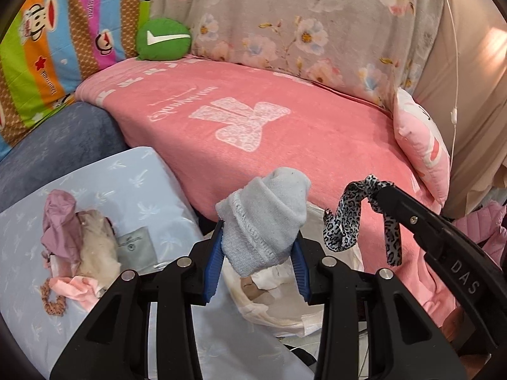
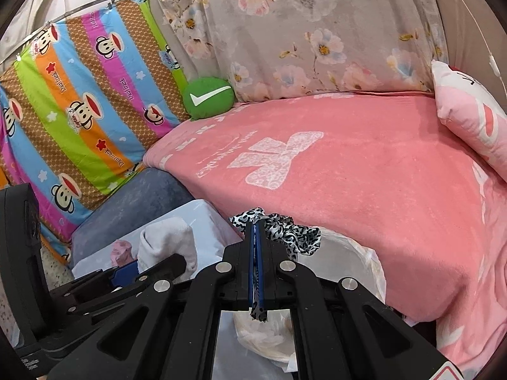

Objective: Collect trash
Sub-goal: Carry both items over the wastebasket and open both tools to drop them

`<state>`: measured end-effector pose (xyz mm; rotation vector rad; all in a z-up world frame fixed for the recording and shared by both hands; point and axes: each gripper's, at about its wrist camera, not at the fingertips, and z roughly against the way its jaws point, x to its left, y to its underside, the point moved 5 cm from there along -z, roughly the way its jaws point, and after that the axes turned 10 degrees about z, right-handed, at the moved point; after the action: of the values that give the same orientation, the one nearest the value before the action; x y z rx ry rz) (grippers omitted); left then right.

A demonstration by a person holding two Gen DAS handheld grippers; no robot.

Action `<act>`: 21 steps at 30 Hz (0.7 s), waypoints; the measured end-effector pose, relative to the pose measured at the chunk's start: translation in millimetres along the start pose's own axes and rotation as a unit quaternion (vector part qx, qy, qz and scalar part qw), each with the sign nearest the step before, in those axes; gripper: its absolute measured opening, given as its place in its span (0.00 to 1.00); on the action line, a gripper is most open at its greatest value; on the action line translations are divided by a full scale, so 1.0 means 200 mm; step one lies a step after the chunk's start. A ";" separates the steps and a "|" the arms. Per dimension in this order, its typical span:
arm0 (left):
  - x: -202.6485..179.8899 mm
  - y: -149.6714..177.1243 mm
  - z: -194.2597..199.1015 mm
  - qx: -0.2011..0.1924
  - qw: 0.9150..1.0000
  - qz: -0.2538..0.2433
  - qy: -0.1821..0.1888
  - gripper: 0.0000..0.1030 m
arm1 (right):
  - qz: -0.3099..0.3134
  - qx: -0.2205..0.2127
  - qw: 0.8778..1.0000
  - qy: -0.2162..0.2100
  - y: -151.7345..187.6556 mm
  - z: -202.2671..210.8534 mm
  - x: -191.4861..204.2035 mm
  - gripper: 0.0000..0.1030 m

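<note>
My left gripper (image 1: 258, 247) is shut on a rolled light-blue sock (image 1: 269, 218) and holds it above a white plastic bag (image 1: 279, 304) with trash inside. My right gripper (image 2: 257, 221) is shut on a leopard-print fabric strip (image 2: 285, 234), also over the bag (image 2: 364, 262). The strip (image 1: 345, 221) and the right gripper show at the right of the left wrist view. The sock (image 2: 171, 240) shows at the lower left of the right wrist view. A pile of scraps (image 1: 76, 240), purple, cream and pink cloth, lies on a light-blue cushion (image 1: 133, 183).
A pink blanket (image 1: 285, 120) covers the sofa seat ahead. A green check-mark pillow (image 1: 163, 39), a striped monkey-print cloth (image 1: 54, 53), a floral cover (image 1: 317, 22) and a pink pillow (image 1: 421, 145) ring it. A brown scrunchie (image 1: 52, 300) lies by the scraps.
</note>
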<state>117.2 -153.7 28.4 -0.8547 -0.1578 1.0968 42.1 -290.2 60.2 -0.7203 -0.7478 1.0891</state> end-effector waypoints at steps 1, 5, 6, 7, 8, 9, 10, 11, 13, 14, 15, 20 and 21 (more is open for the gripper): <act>-0.02 0.01 -0.01 0.002 1.000 -0.004 0.000 0.36 | -0.003 0.002 1.000 0.002 0.01 -0.01 -0.02 0.02; -0.07 0.03 -0.06 0.013 1.000 -0.015 0.004 0.36 | -0.010 0.009 1.000 0.007 0.04 -0.02 -0.08 0.02; -0.09 0.03 -0.07 0.015 1.000 -0.018 0.005 0.36 | -0.013 0.010 1.000 0.008 0.05 -0.02 -0.09 0.02; -0.10 0.03 -0.08 0.018 1.000 -0.020 0.006 0.36 | -0.014 0.011 1.000 0.010 0.06 -0.03 -0.10 0.02; -0.10 0.04 -0.09 0.020 1.000 -0.022 0.007 0.36 | -0.016 0.013 1.000 0.011 0.07 -0.03 -0.11 0.02; -0.11 0.04 -0.10 0.022 0.999 -0.023 0.009 0.37 | -0.017 0.014 1.000 0.012 0.07 -0.03 -0.12 0.02; -0.12 0.05 -0.11 0.024 0.999 -0.024 0.009 0.37 | -0.018 0.015 1.000 0.012 0.08 -0.04 -0.13 0.02; -0.13 0.05 -0.11 0.025 0.999 -0.025 0.009 0.37 | -0.019 0.016 1.000 0.013 0.08 -0.04 -0.13 0.02; -0.14 0.06 -0.12 0.027 0.999 -0.027 0.012 0.38 | -0.021 0.017 1.000 0.014 0.09 -0.04 -0.14 0.02; -0.14 0.06 -0.13 0.029 0.999 -0.027 0.013 0.38 | -0.021 0.018 0.999 0.015 0.09 -0.04 -0.14 0.02; -0.15 0.06 -0.13 0.030 0.999 -0.027 0.014 0.38 | -0.022 0.019 0.999 0.015 0.10 -0.05 -0.14 0.03; -0.14 0.06 -0.16 0.037 0.999 -0.018 0.008 0.48 | -0.018 0.024 0.999 0.016 0.10 -0.05 -0.14 0.10; -0.14 0.06 -0.16 0.038 0.999 -0.016 0.005 0.50 | -0.018 0.025 0.999 0.016 0.10 -0.05 -0.13 0.15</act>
<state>111.4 -191.6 6.4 -0.7879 -0.1207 1.0622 33.4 -310.5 32.9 -0.6790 -0.7016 1.0583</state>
